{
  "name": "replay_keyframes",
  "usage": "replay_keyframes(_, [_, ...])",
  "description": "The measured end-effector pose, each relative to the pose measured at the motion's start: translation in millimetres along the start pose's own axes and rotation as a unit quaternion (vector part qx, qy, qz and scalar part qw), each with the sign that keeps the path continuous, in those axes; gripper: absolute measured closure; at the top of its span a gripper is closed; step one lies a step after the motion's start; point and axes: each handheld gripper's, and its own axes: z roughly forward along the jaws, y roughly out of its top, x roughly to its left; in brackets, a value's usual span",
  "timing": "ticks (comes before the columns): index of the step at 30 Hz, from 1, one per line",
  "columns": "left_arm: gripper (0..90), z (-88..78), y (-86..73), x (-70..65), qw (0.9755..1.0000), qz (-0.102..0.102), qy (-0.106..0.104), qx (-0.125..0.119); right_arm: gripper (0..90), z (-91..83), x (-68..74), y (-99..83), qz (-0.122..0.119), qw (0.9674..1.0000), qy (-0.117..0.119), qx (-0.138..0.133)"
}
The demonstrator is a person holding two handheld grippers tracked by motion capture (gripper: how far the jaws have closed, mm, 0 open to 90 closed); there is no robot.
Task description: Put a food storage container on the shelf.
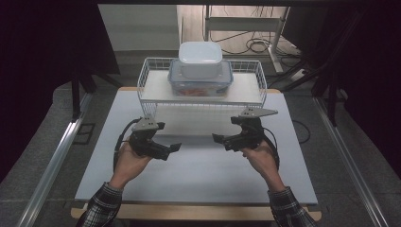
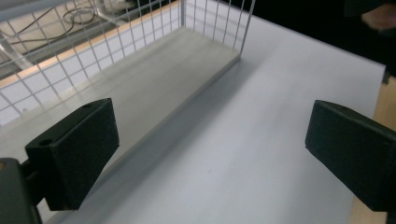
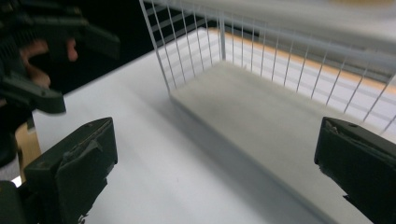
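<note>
A white wire rack (image 1: pixel 151 78) stands at the far side of the white table (image 1: pixel 198 175). On its upper shelf sits a clear blue-rimmed food box (image 1: pixel 200 84) with a white lidded box (image 1: pixel 200 59) stacked on it. My left gripper (image 1: pixel 174 147) hovers over the table at the left, jaws wide apart and empty, pointing right. My right gripper (image 1: pixel 216 138) mirrors it at the right, pointing left, also open and empty. In the left gripper view its pads (image 2: pixel 77 149) frame the rack's lower shelf (image 2: pixel 154 79). The right gripper view shows that shelf (image 3: pixel 261 112) between its pads (image 3: pixel 74 163).
The rack's wire wall (image 3: pixel 161 56) rises close ahead of both grippers. The other hand and gripper (image 3: pixel 42 51) show at the upper left of the right gripper view. The table's wooden edge (image 1: pixel 198 212) lies near the person. Cables (image 1: pixel 255 45) lie on the floor behind.
</note>
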Motion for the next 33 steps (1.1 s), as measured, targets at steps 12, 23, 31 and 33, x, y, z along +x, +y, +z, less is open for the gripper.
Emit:
replay_keyframes(12, [3.2,-2.8,-13.8,-7.0,0.9999,-0.011,0.004,-0.010,0.0,-6.4,1.4,-20.1,-0.003,0.9999,-0.013,0.009])
replay_keyframes(23, [3.7,-0.8,-31.3,-11.3,0.9999,-0.014,0.009,0.001,0.0,-10.8,4.0,-35.4,0.003,0.9996,-0.022,0.015])
replay_keyframes(31, [4.0,-1.6,-45.5,-13.7,0.9996,-0.025,0.007,0.007,0.0,-15.2,6.8,-42.9,0.016,0.9994,-0.029,0.010])
replay_keyframes(33, [4.0,-1.8,-48.7,-15.2,0.9996,-0.025,0.007,0.011,0.0,-15.9,7.6,-45.6,0.018,0.9994,-0.027,0.012])
